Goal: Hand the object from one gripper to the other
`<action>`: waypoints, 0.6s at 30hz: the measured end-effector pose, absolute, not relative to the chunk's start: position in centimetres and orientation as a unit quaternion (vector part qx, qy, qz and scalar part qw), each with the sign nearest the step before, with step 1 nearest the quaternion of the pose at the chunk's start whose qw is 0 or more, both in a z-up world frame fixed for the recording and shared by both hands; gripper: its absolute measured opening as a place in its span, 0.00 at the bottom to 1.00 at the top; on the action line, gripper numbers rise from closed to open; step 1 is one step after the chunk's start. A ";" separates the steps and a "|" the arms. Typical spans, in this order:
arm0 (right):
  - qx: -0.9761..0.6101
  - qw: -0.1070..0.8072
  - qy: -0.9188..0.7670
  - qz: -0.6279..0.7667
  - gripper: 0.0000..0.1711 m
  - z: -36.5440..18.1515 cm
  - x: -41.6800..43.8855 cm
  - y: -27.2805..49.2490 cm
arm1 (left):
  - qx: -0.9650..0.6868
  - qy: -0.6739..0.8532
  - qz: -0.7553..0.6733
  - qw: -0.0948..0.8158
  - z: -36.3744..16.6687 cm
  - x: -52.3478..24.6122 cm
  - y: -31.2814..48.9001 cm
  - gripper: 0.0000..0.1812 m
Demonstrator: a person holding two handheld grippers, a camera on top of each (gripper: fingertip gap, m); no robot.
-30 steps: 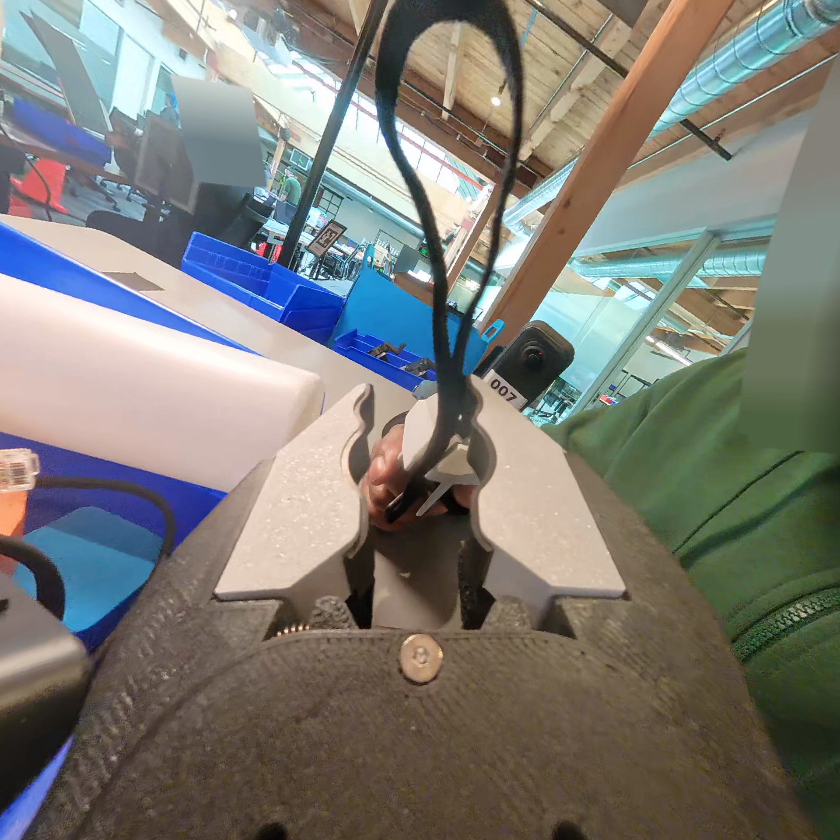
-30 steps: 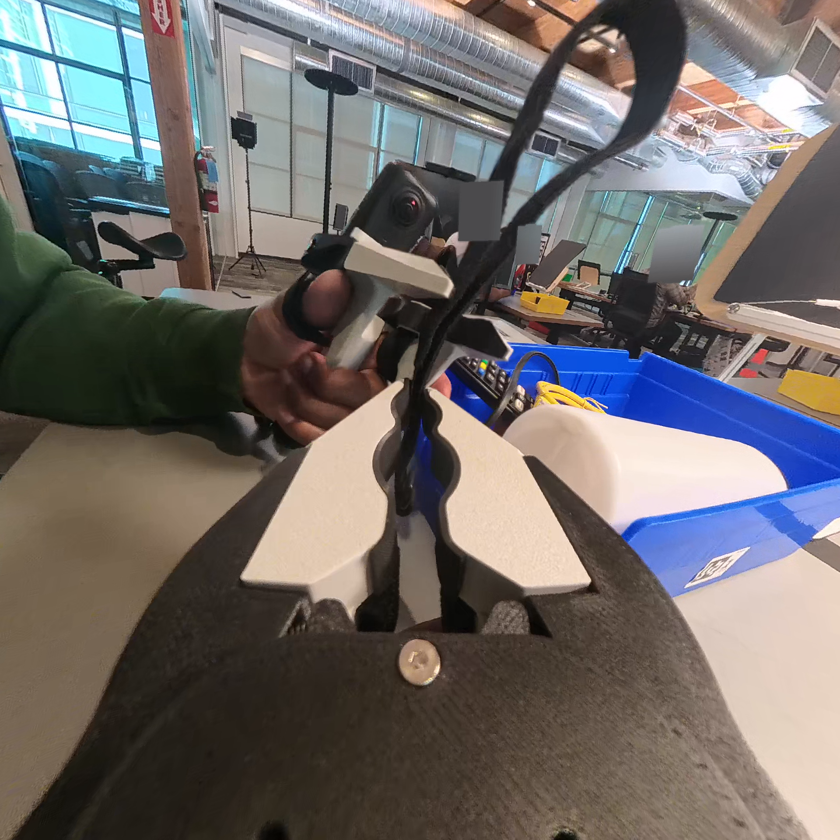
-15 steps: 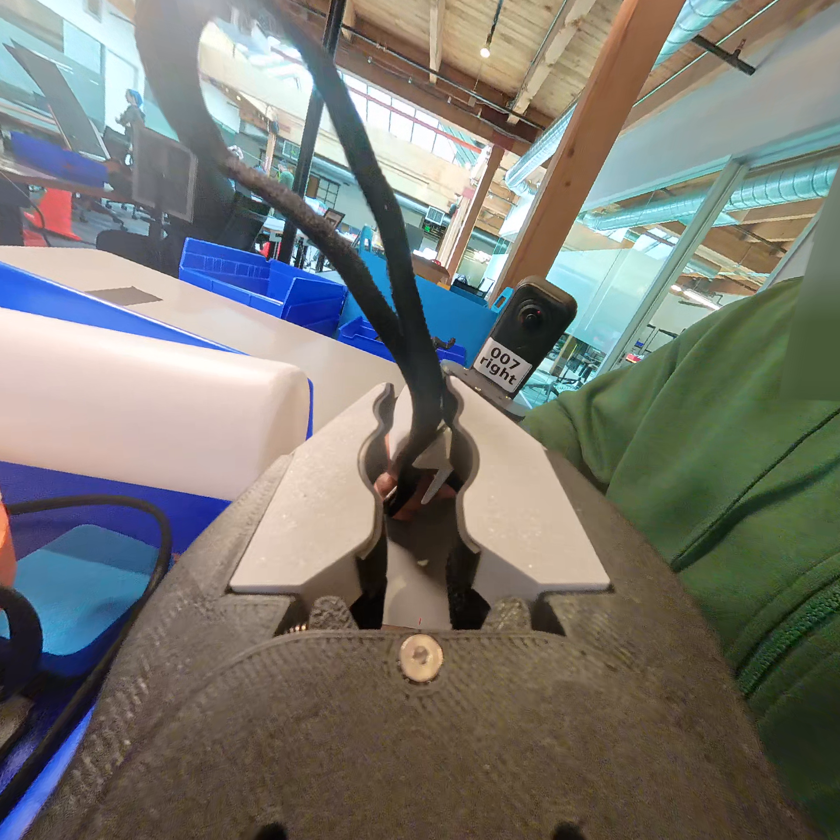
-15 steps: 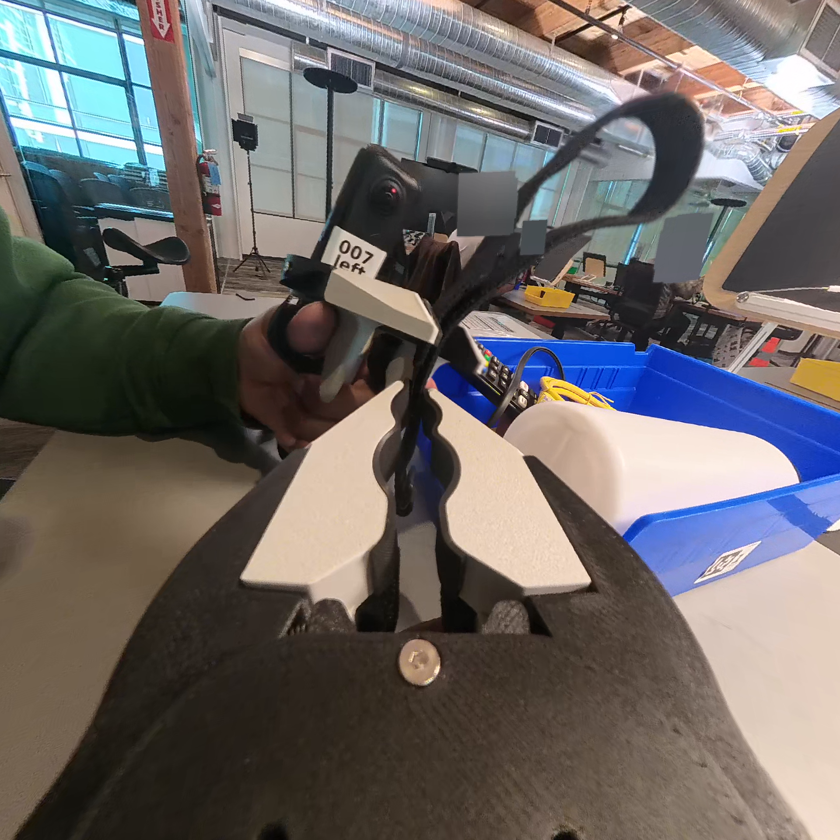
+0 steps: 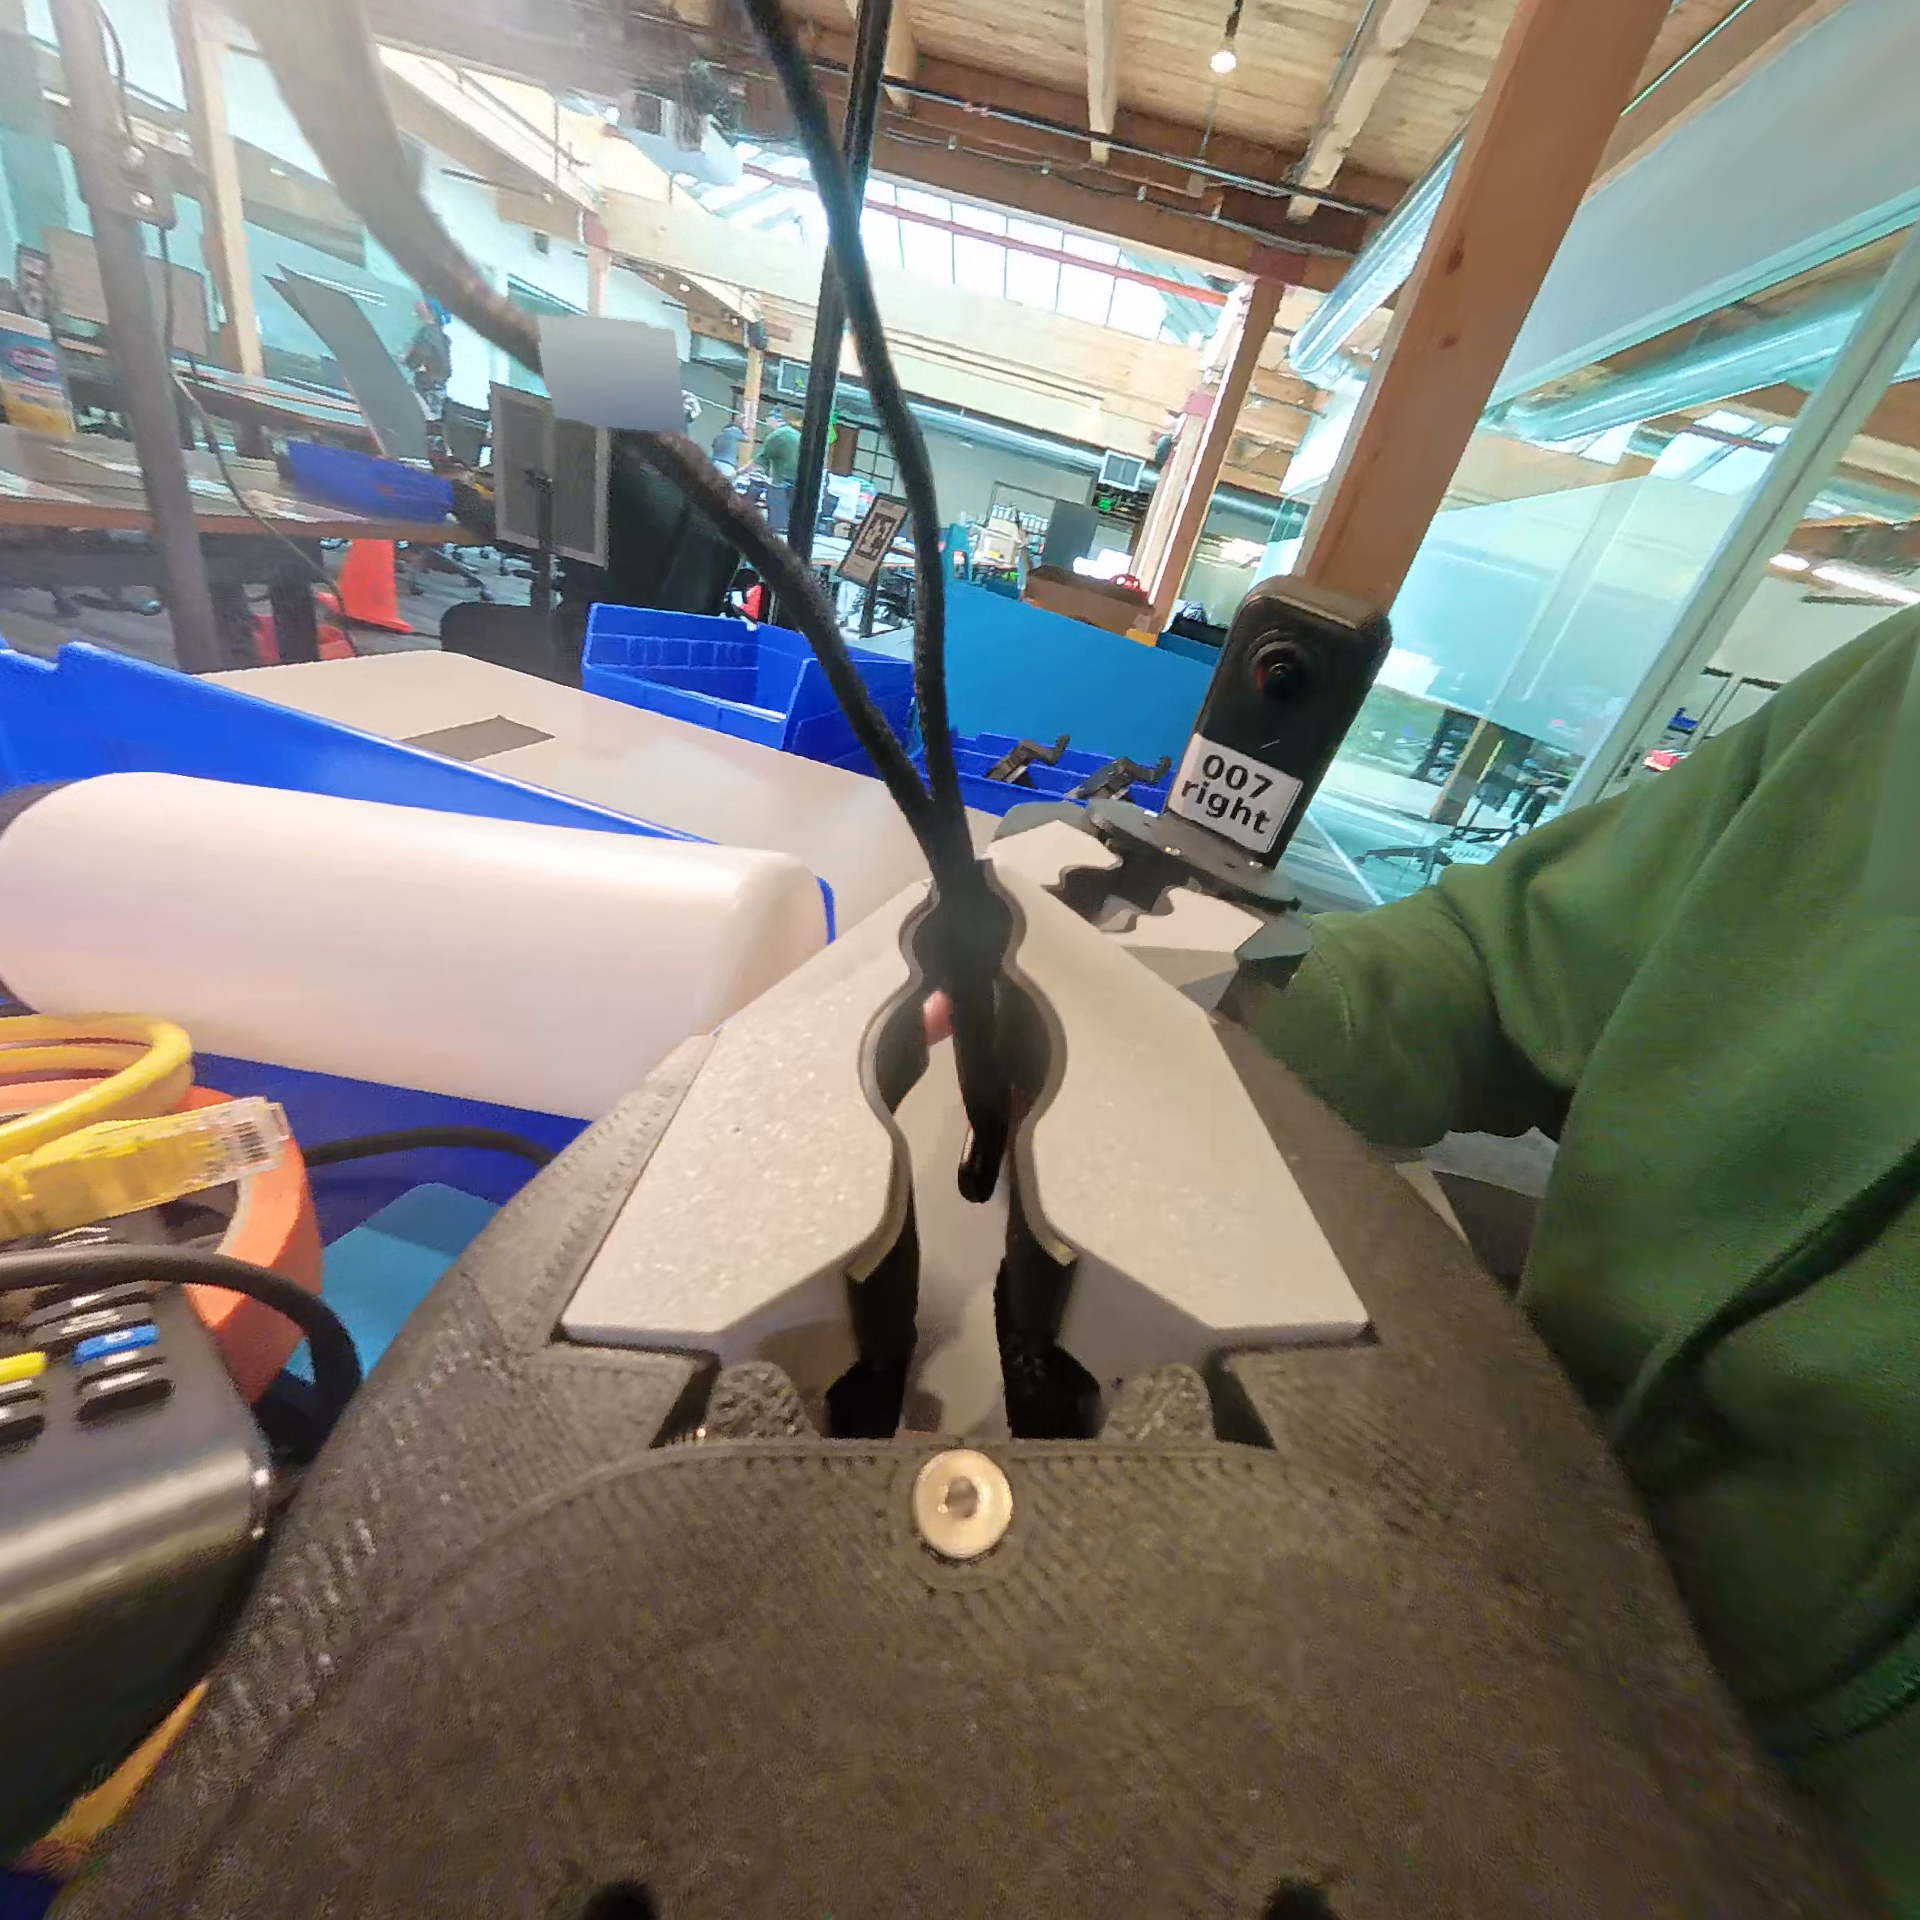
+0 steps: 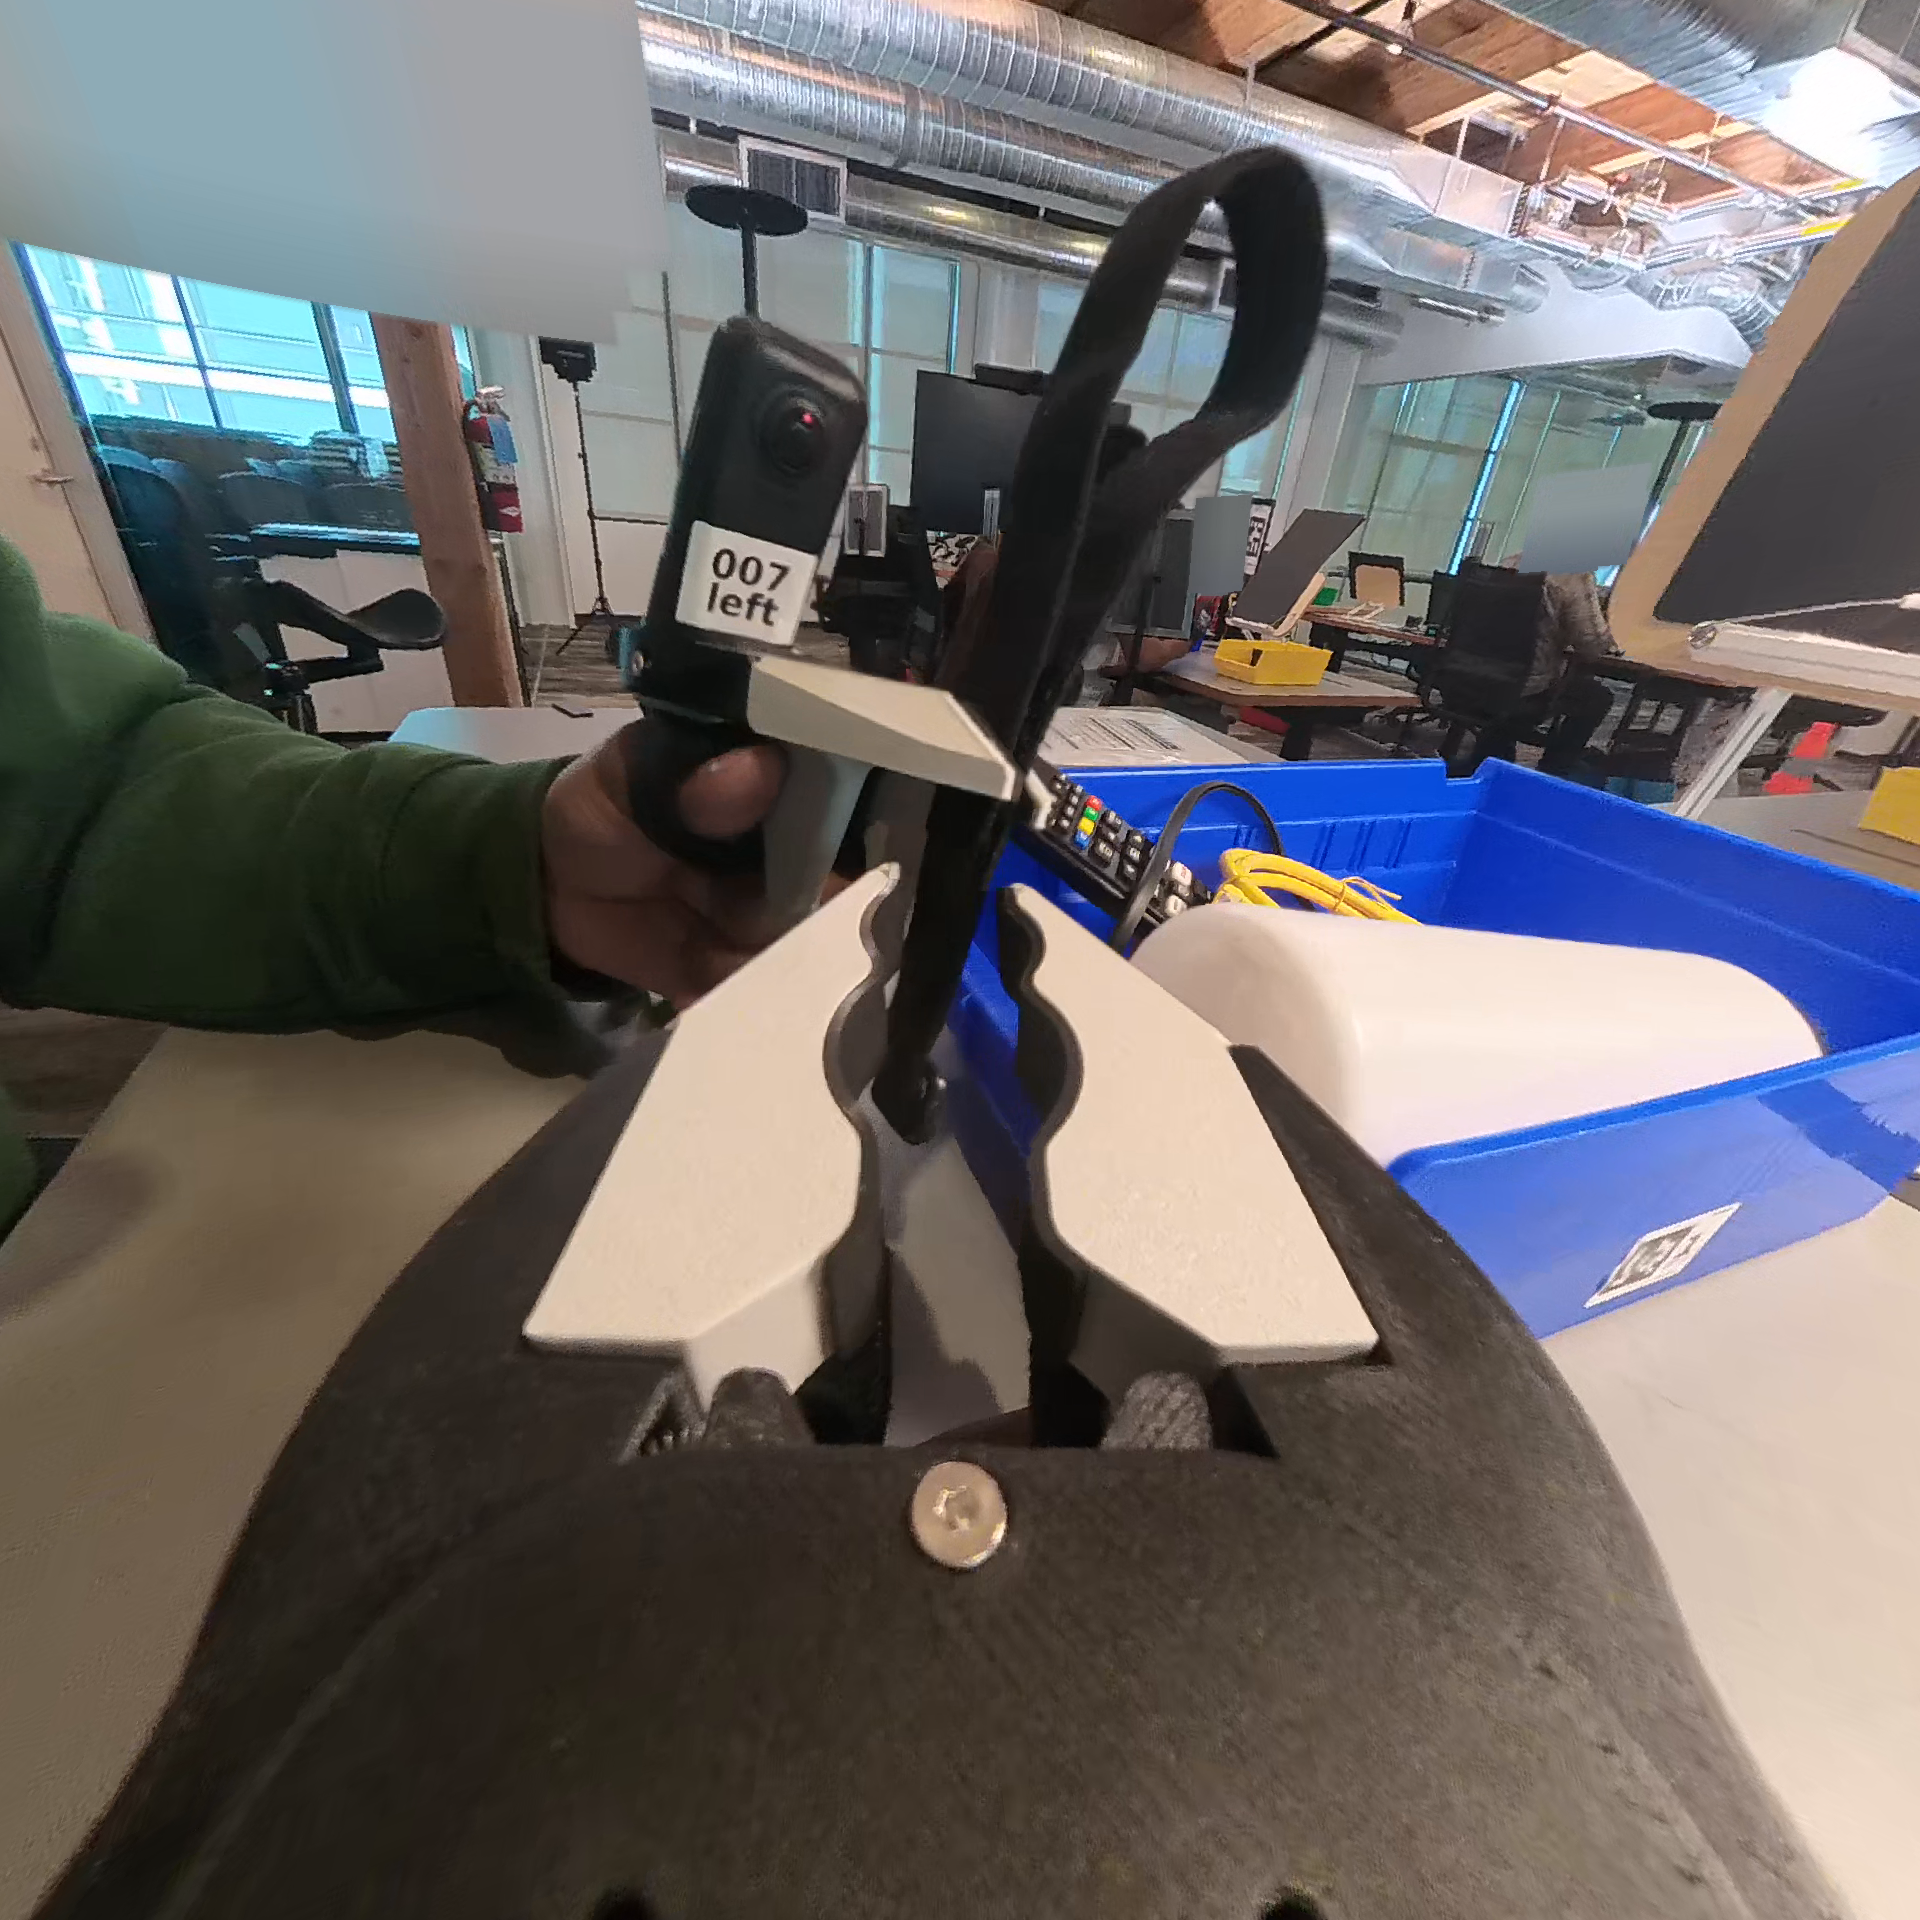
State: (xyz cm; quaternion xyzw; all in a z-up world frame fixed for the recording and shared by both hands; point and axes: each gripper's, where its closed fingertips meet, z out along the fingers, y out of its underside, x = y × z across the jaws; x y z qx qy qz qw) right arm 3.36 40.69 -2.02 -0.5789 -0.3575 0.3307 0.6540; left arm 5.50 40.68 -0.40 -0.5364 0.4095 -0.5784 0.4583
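Black strap point(image 6: 1049, 582) runs between the right tongs point(image 6: 940, 894), contact unclear.

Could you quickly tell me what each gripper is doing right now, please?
Left gripper: shut on the black strap.
Right gripper: open, with the strap's end hanging loose between its fingers.

Top of the black strap point(image 5: 883, 436) loop runs off the upper edge in the left wrist view. The remote point(image 5: 94, 1455) is cut off at the left edge, buttons too blurry to make out.
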 end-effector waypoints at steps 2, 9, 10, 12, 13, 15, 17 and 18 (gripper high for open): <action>-0.575 0.659 -0.346 0.340 0.10 -1.4 3.9 40.8 | -0.539 0.415 -0.571 0.460 -0.5 5.4 40.8 0.03; -0.579 0.645 -0.296 0.401 0.14 0.2 5.1 41.2 | -0.549 0.470 -0.544 0.426 -2.4 6.2 39.5 0.03; -0.584 0.636 -0.295 0.410 0.15 0.0 4.9 41.2 | -0.549 0.479 -0.540 0.422 -2.7 6.4 39.2 0.03; -0.595 0.617 -0.294 0.423 0.16 -0.6 4.6 41.2 | -0.547 0.500 -0.530 0.412 -3.4 6.7 38.6 0.03; -0.600 0.609 -0.293 0.428 0.16 -0.9 4.4 41.2 | -0.547 0.509 -0.525 0.408 -3.8 6.8 38.4 0.03; -0.605 0.599 -0.293 0.434 0.16 -1.2 4.2 41.2 | -0.545 0.521 -0.516 0.407 -4.2 7.0 38.1 0.03; -0.606 0.596 -0.294 0.437 0.13 -1.3 4.1 41.1 | -0.546 0.522 -0.515 0.404 -4.3 6.9 38.1 0.03; -0.606 0.595 -0.296 0.437 0.10 -1.3 4.1 41.0 | -0.548 0.521 -0.517 0.401 -4.3 6.9 38.1 0.03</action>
